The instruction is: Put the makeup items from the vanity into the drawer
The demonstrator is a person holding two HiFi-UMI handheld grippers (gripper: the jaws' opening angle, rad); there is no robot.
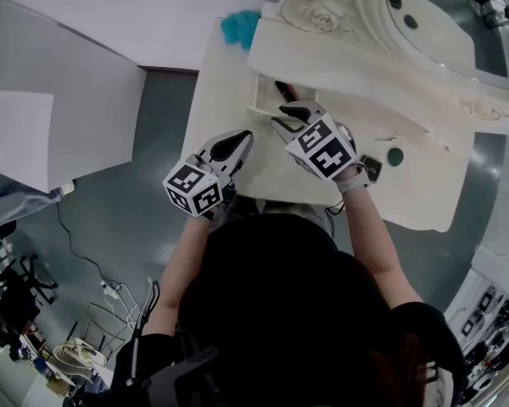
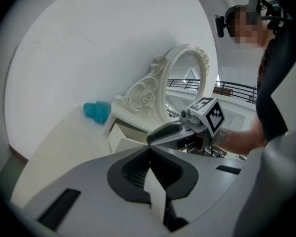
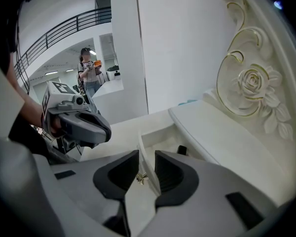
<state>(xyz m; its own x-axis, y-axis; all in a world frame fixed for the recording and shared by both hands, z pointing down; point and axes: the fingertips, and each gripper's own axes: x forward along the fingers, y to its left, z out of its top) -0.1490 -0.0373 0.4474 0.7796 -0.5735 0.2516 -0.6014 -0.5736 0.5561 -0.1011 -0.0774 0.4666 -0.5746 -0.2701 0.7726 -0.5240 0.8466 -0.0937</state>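
The white vanity (image 1: pixel 229 100) has a small drawer (image 1: pixel 265 91) pulled open, with a dark makeup item (image 1: pixel 285 90) lying inside; the right gripper view shows this item (image 3: pixel 182 150) too. My right gripper (image 3: pixel 145 164) straddles the drawer front (image 3: pixel 147 169), shut on it just above its small gold knob (image 3: pixel 141 178). To its left my left gripper (image 1: pixel 244 136) hovers over the vanity top, shut and empty (image 2: pixel 149 151). A black compact (image 1: pixel 371 167) and a round green item (image 1: pixel 395 156) lie on the vanity to the right of my right gripper.
A teal fluffy item (image 1: pixel 240 25) sits at the back left corner of the vanity (image 2: pixel 97 111). The ornate oval mirror (image 1: pixel 424 24) rises behind the raised shelf (image 1: pixel 356 66). Grey floor lies left of the vanity. A person stands far off in the room (image 3: pixel 90 73).
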